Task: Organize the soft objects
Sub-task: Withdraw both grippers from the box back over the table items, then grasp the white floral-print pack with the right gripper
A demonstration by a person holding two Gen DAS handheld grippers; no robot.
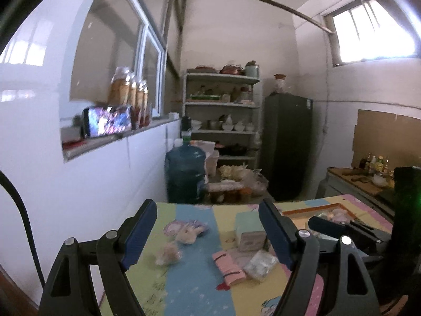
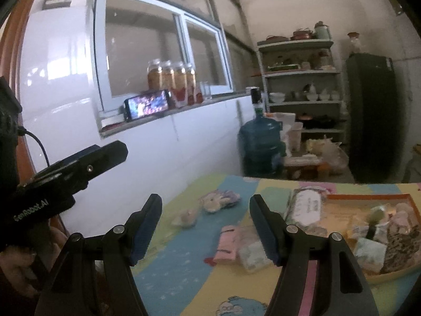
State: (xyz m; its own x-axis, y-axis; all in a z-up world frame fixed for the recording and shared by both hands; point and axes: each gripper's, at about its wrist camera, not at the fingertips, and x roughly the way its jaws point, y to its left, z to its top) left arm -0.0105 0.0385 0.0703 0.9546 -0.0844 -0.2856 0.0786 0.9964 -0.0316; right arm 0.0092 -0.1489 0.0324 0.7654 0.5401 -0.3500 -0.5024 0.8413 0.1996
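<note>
Both the left gripper (image 1: 208,234) and the right gripper (image 2: 206,227) stood wide apart, empty, above the desk (image 1: 189,289). A pink pouch (image 1: 228,267) lay beside a clear packet (image 1: 260,264)

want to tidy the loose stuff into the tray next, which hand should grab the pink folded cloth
Probably the right. Its tongs stand open and empty, the pink folded cloth lies between the fingers in its view, and the orange tray sits beside it. The left tongs, also open and empty, frame it too, but farther from the tray.
</note>
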